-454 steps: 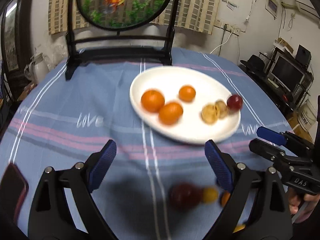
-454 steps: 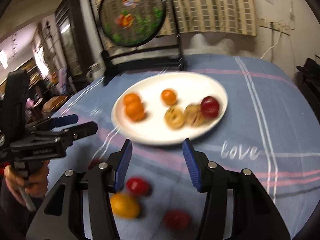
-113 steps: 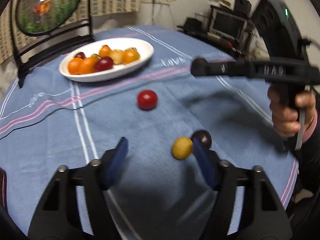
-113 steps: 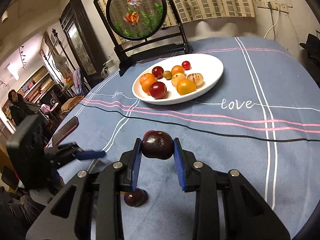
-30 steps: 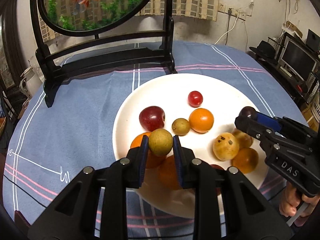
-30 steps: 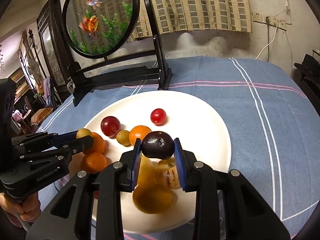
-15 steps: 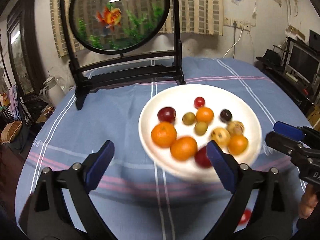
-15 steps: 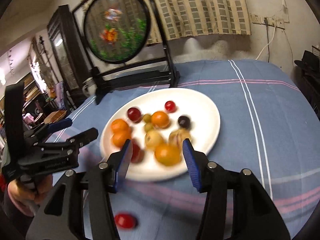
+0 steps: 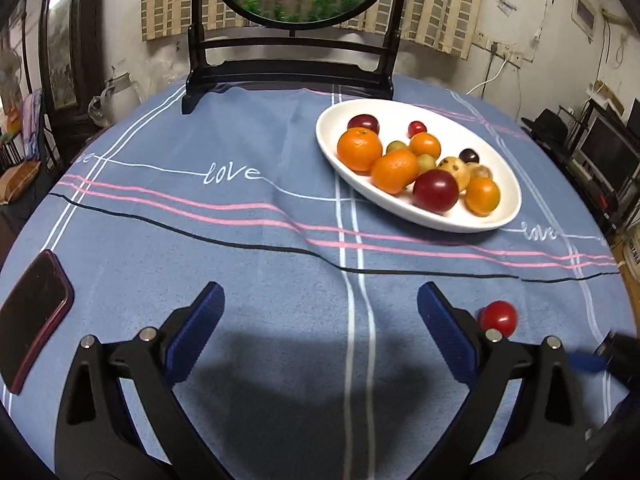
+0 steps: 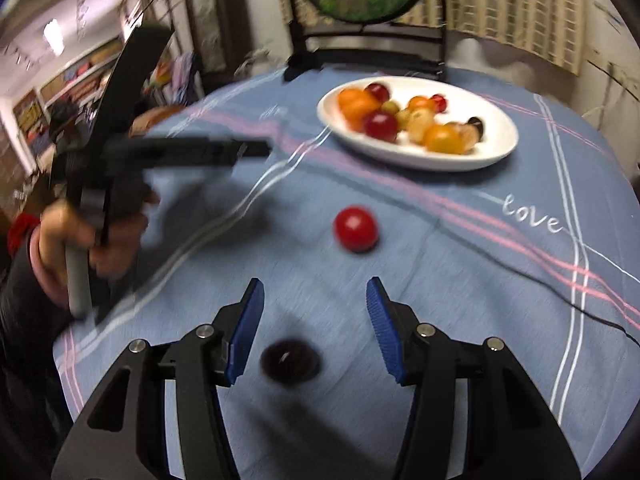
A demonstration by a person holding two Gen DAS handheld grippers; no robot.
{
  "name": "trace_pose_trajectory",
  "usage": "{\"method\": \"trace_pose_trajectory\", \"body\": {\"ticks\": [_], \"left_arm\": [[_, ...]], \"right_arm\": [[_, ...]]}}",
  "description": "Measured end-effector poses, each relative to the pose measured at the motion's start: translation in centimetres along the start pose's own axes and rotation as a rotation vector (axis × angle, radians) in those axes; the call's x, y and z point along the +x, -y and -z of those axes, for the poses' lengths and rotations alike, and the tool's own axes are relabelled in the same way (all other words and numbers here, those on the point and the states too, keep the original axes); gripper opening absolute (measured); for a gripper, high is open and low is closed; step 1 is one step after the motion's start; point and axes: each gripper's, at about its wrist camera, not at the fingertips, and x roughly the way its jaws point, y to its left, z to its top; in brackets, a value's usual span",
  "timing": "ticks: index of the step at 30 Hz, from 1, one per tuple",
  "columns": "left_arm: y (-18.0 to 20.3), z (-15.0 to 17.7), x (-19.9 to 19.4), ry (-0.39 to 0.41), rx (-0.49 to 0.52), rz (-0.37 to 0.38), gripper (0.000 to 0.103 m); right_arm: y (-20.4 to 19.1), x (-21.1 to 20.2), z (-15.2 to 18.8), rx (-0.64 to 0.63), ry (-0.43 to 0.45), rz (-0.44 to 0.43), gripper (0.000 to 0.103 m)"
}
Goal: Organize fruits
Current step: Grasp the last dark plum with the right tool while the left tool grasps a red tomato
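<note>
A white oval plate (image 9: 500, 216) holds several fruits: oranges, plums, small yellow and red ones; it also shows in the right wrist view (image 10: 496, 152). A red tomato (image 9: 498, 317) lies on the blue cloth just right of my left gripper's right finger; it shows in the right wrist view (image 10: 355, 229) too. A dark plum (image 10: 289, 359) lies between my right gripper's fingers, low and near the palm. My left gripper (image 9: 320, 320) is open and empty over bare cloth. My right gripper (image 10: 315, 314) is open. The left gripper's body (image 10: 180, 148) is blurred at left.
A dark red phone (image 9: 34, 312) lies at the cloth's left edge. A black stand with a round fish painting (image 9: 292, 76) stands at the table's far side. The round table edge drops off at right; shelves and electronics stand beyond.
Both grippers have pulled back from the plate toward the table's near side. The red tomato now lies close ahead, and a dark plum has come between my right fingers.
</note>
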Motion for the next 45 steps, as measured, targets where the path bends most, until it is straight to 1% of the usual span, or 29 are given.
{"method": "trace_pose_trajectory", "body": {"ticks": [2,7,9,13,18,22,24,27,29,30,33,35,37,38,40,42,43,45], "left_arm": [[0.1,-0.1,-0.2,0.008,0.0,0.016,0.099],[0.6,0.0,-0.3,0.017,0.028,-0.009,0.099],[0.5,0.0,-0.2,0.007,0.022,-0.002,0.099],[0.4,-0.1,-0.3,0.01,0.015,0.0,0.099],[0.4,-0.1,-0.1,0.001,0.014,-0.008,0.099],[0.4,-0.1,0.0,0.0,0.015,-0.013,0.099],[0.3,-0.2,0.1,-0.001,0.012,-0.014,0.099],[0.4,-0.1,0.3,-0.015,0.009,0.002,0.099],[0.8,0.1,0.2,-0.014,0.02,0.027,0.099],[1.1,0.2,0.1,-0.014,0.037,0.039,0.099],[3.1,0.7,0.2,-0.014,0.116,0.086,0.099],[4.9,1.2,0.3,-0.021,0.186,0.123,0.098],[6.6,1.7,0.2,-0.016,0.26,0.156,0.095],[7.9,2.1,0.0,-0.008,0.309,0.172,0.093],[9.2,2.4,-0.1,0.0,0.354,0.193,0.09],[10.4,2.4,0.2,-0.014,0.368,0.227,0.083],[10.8,2.4,0.4,-0.027,0.371,0.24,0.081],[11.5,2.4,1.3,-0.057,0.372,0.245,0.071]], "right_arm": [[-0.8,0.2,0.2,-0.036,-0.019,0.011,0.054],[-1.8,1.0,1.1,-0.075,-0.078,0.057,0.054],[-2.1,1.0,1.4,-0.084,-0.082,0.056,0.053],[-2.7,0.6,1.9,-0.11,-0.077,0.049,0.046],[-2.6,1.0,2.2,-0.124,-0.1,0.061,0.045],[-2.7,1.0,2.4,-0.136,-0.105,0.068,0.034],[-2.6,0.9,2.5,-0.137,-0.104,0.069,0.032],[-1.7,0.6,2.3,-0.096,-0.089,0.057,0.031],[-0.6,0.0,1.9,-0.044,-0.055,0.078,0.031],[0.4,-0.4,1.7,0.006,-0.034,0.097,0.031],[2.7,-0.9,1.4,0.111,-0.008,0.152,0.031],[4.2,-1.2,1.4,0.185,0.002,0.162,0.031],[5.0,-1.5,1.4,0.221,0.011,0.17,0.031],[5.3,-1.6,1.4,0.231,0.014,0.179,0.031],[5.6,-1.7,1.5,0.252,0.02,0.18,0.031],[5.8,-1.7,1.5,0.271,0.02,0.164,0.031],[5.7,-1.6,1.6,0.272,0.019,0.166,0.031],[5.7,-1.6,1.6,0.277,0.016,0.174,0.031]]}}
